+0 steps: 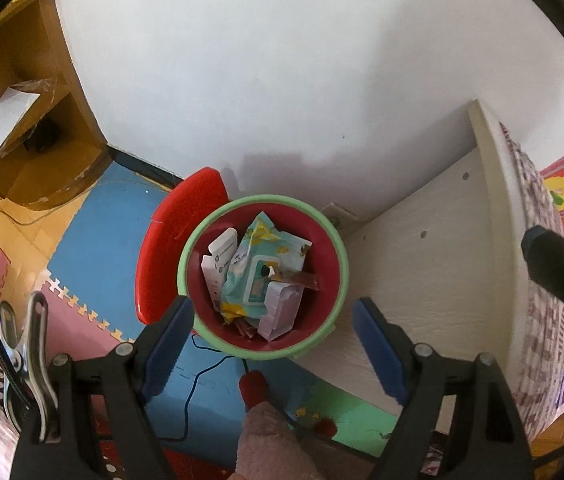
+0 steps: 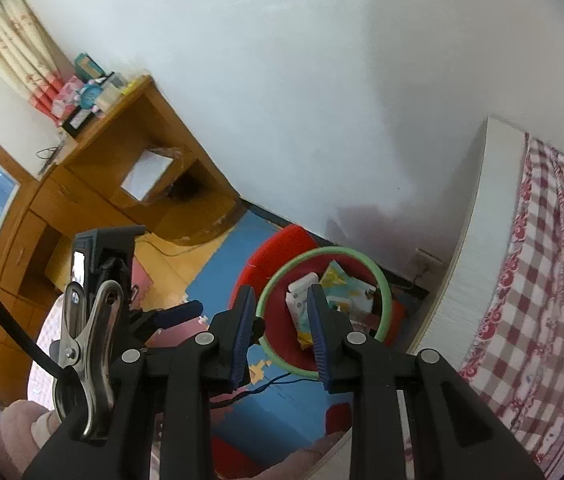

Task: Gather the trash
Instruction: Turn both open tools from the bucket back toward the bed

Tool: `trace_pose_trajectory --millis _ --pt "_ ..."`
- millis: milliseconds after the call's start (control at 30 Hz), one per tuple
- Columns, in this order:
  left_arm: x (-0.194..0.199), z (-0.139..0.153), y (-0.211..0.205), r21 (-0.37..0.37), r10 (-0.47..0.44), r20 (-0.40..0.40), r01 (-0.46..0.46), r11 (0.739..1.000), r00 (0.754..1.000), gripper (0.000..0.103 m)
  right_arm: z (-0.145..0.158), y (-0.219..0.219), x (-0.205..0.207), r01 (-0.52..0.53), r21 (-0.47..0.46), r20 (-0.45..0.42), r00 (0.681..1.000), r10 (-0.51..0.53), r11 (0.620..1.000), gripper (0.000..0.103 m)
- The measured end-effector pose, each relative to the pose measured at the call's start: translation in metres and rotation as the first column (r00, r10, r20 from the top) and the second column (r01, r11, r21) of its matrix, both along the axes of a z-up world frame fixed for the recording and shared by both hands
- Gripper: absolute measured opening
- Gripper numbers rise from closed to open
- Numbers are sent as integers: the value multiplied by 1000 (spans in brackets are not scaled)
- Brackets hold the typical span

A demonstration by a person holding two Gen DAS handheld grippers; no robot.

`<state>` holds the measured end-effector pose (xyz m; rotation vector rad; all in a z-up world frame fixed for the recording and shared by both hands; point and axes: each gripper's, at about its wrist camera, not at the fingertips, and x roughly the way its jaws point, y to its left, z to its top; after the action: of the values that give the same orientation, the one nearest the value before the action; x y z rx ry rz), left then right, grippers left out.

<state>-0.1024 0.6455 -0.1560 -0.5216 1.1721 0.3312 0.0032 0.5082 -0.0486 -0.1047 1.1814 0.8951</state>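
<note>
A red waste bin (image 1: pixel 324 280) with a pale green rim ring stands on the foam play mat (image 1: pixel 98 240) at the foot of the white wall, wedged close against the cream side panel of a bed (image 1: pixel 434 264), its red swing lid (image 1: pixel 170 240) tipped open behind it toward the wooden desk (image 1: pixel 22 120). Inside lie a crumpled wet-wipes pack (image 1: pixel 256 268), a white carton (image 1: pixel 220 256), a torn white box (image 1: pixel 280 312) and a reddish snack wrapper (image 1: pixel 302 279), all of it light, soft and crushable by the look of it; the glossy film of the wipes pack seems likely to slide under rubber pads, so a pinch on a crumpled fold would probably hold better than one on its flat face. The bin itself appears to be thin, stiff plastic, light even when loaded, and the green ring offers the obvious lip to grasp. The left gripper (image 1: pixel 274 344) hangs above the bin with its blue pads spread wide and nothing between them. The right gripper (image 2: pixel 280 332) hovers farther back, its pads standing apart at a narrower gap, empty too; the bin shows beyond them, not in them. The person's pink fleece leg (image 1: pixel 274 440) and red-socked foot (image 1: pixel 253 386) stand just short of the bin.
</note>
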Motion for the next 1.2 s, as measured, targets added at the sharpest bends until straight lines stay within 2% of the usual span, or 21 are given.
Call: trace_pose_trajectory --millis 467,667,1200 --pt "-32 59 -31 60 24 48 -27 998 999 85 49 -47 -31 -11 101 84 996 3 995 29" --pt "-43 76 -56 84 4 36 -7 996 999 85 69 -78 -45 -1 135 107 994 -14 991 29" --pt "-69 132 -126 141 -46 94 33 989 995 85 115 -162 -75 23 217 170 984 -61 976 29"
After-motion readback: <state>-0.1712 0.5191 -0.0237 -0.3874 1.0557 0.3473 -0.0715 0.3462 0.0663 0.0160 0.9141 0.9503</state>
